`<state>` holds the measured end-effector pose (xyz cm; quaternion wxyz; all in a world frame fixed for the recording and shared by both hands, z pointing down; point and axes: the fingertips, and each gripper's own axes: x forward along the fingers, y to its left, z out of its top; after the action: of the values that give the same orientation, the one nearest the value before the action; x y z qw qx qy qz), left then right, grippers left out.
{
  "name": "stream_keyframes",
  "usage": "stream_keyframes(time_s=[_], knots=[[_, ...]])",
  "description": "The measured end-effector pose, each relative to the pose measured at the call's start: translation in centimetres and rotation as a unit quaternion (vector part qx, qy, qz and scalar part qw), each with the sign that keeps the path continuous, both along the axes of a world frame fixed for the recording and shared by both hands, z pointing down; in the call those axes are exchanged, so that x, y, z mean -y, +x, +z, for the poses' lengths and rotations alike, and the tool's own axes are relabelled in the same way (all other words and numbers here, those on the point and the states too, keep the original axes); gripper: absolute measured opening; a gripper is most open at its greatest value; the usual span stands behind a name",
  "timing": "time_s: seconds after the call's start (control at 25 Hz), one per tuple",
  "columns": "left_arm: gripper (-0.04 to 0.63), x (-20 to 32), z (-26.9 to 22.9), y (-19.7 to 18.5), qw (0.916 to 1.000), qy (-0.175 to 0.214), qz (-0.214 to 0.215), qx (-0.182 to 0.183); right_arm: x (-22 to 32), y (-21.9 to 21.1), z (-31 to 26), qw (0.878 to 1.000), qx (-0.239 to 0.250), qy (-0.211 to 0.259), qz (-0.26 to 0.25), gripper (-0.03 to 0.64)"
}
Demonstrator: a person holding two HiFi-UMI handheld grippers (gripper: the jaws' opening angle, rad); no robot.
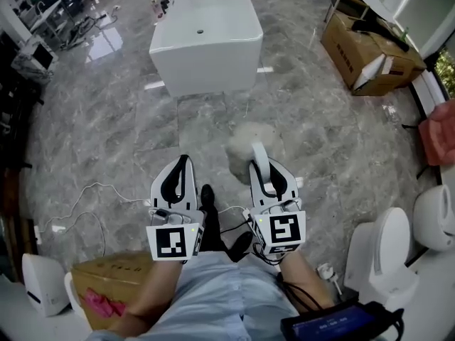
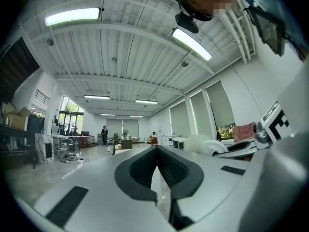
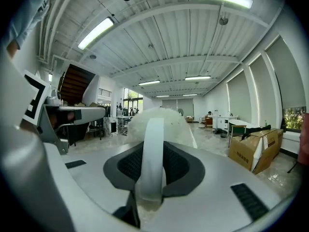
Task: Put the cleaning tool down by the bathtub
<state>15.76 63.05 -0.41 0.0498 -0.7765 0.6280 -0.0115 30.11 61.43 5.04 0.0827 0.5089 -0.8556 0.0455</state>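
Observation:
The white bathtub (image 1: 206, 41) stands on the marble floor ahead, well beyond both grippers. The cleaning tool has a fluffy white head (image 1: 245, 146) and a flat white handle (image 1: 261, 163). My right gripper (image 1: 263, 168) is shut on that handle; in the right gripper view the handle (image 3: 153, 149) runs up between the dark pads to the fluffy head (image 3: 157, 122). Beside it my left gripper (image 1: 183, 163) is shut, its pads meeting with nothing between them (image 2: 157, 151). Both grippers are held close to the person's body. The tool's head (image 2: 203, 143) also shows in the left gripper view.
An open cardboard box (image 1: 370, 55) sits at the far right. Two white toilets (image 1: 387, 254) stand at the near right. Another cardboard box (image 1: 114, 275) and a white fixture (image 1: 43, 283) are at the near left. Cables (image 1: 92, 190) trail over the floor on the left.

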Motion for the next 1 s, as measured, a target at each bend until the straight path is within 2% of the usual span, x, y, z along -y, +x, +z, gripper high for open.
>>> stream_keyframes(time_s=[0.24, 0.4, 0.72, 0.88, 1.0], knots=[[0.017, 7.0, 1.3, -4.0, 0.9998, -0.014, -0.012, -0.004, 6.4, -3.0, 2.0, 1.0, 0.0, -0.027, -0.001, 0.097], [0.017, 12.6, 1.7, -7.7, 0.9997, -0.016, -0.014, -0.01, 12.3, -6.7, 2.8, 0.999, -0.006, -0.035, -0.01, 0.097], [0.017, 24.1, -0.1, -15.8, 0.9997, 0.006, -0.009, -0.022, 24.5, -14.9, 0.9, 1.0, -0.007, -0.015, -0.004, 0.097], [0.017, 28.0, -1.2, -18.5, 0.9998, 0.015, -0.001, -0.013, 28.3, -18.2, -0.4, 1.0, -0.008, -0.004, -0.007, 0.097], [0.017, 29.6, -1.7, -19.4, 0.9997, 0.02, 0.002, -0.015, 30.0, -18.8, -1.7, 1.0, -0.007, 0.009, 0.001, 0.097]])
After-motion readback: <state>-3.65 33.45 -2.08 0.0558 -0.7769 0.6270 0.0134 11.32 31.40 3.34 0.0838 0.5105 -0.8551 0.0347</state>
